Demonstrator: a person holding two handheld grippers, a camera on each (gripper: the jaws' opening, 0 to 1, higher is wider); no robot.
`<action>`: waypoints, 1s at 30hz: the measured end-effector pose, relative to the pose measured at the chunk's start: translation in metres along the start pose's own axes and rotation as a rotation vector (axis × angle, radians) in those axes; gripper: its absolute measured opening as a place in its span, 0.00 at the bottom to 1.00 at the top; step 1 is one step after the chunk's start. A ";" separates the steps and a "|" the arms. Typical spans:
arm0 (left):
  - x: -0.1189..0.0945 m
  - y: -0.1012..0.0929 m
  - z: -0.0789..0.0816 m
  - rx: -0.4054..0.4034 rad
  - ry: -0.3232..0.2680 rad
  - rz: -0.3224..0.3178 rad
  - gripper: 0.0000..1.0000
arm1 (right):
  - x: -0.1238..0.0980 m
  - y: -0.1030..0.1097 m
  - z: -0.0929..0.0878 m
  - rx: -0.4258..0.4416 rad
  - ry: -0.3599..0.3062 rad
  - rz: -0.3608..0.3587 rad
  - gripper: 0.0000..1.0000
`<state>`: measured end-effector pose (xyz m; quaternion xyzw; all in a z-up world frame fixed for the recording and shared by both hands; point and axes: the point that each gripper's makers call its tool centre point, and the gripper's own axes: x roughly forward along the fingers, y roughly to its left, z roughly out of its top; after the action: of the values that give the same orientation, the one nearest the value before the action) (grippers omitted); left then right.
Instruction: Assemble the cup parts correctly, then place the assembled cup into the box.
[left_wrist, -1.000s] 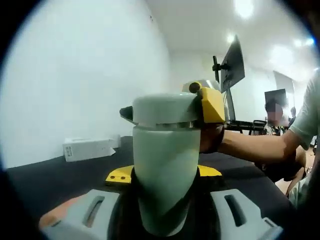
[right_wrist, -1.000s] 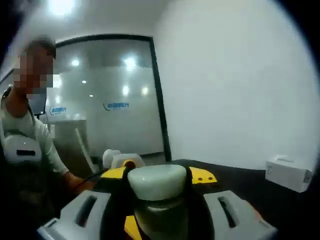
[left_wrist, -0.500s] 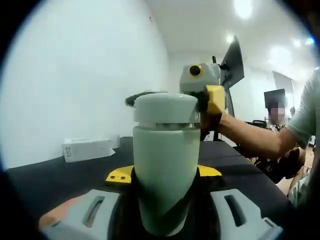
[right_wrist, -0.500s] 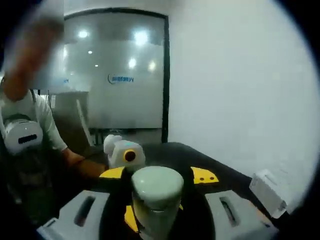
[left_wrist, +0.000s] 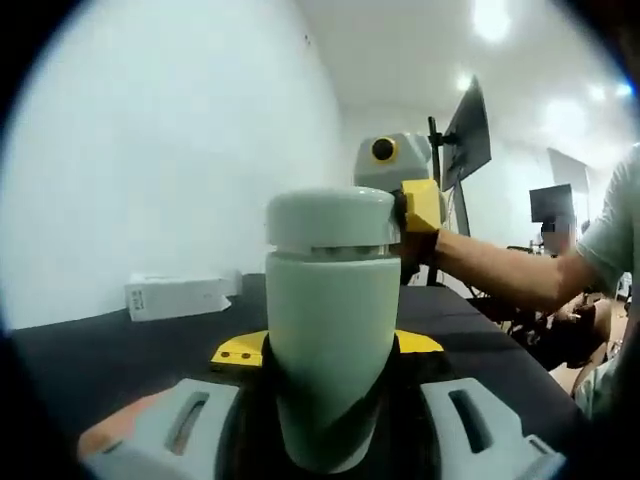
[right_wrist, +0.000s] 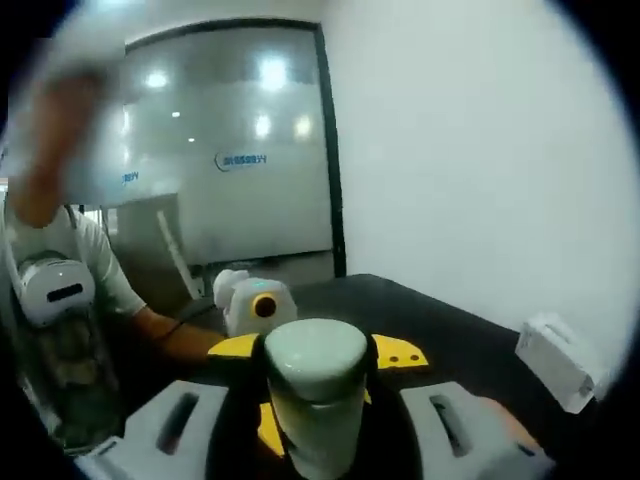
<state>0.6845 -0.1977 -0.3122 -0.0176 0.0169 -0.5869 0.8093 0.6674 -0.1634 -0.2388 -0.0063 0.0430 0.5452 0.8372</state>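
Nearest in the left gripper view: left gripper (left_wrist: 330, 425), jaws clenched round the lower body of the cup (left_wrist: 332, 330), pale green, held clear above the black table (left_wrist: 120, 350). Cup stands upright in that view, long axis running straight up from between the jaws, wider end and lid (left_wrist: 332, 218) on top, narrower base down in the grip. Lid sits square on the body with a thin seam between the two; whether fully seated, cannot tell. Just behind the lid, right gripper (left_wrist: 405, 190) comes in from the right, yellow-and-grey, pressed at the lid's rim, a person's forearm behind it. Right gripper view confirms: right gripper's jaws (right_wrist: 315, 420) closed on the lid (right_wrist: 315, 360), camera looking down the cup's length from the lid end, left gripper (right_wrist: 250, 305) beyond it. Farther back on the table, a small white box (left_wrist: 175, 297) near the wall, well apart from the cup; also seen at right in the right gripper view (right_wrist: 555, 360). Judgement: assembly looks near done or at its last tightening; placing the cup into the box is not yet started.
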 end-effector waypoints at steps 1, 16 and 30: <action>0.001 -0.001 0.000 0.001 0.001 0.002 0.41 | -0.001 -0.001 0.000 -0.001 0.000 -0.027 0.38; 0.001 0.003 0.000 0.003 0.010 0.026 0.41 | -0.016 -0.014 0.001 0.037 -0.113 -0.803 0.39; -0.001 0.000 0.000 0.017 0.011 0.012 0.41 | -0.030 0.006 0.018 -0.104 -0.127 -0.092 0.58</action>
<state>0.6842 -0.1964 -0.3121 -0.0073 0.0166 -0.5822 0.8128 0.6512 -0.1877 -0.2187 -0.0170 -0.0390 0.5069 0.8609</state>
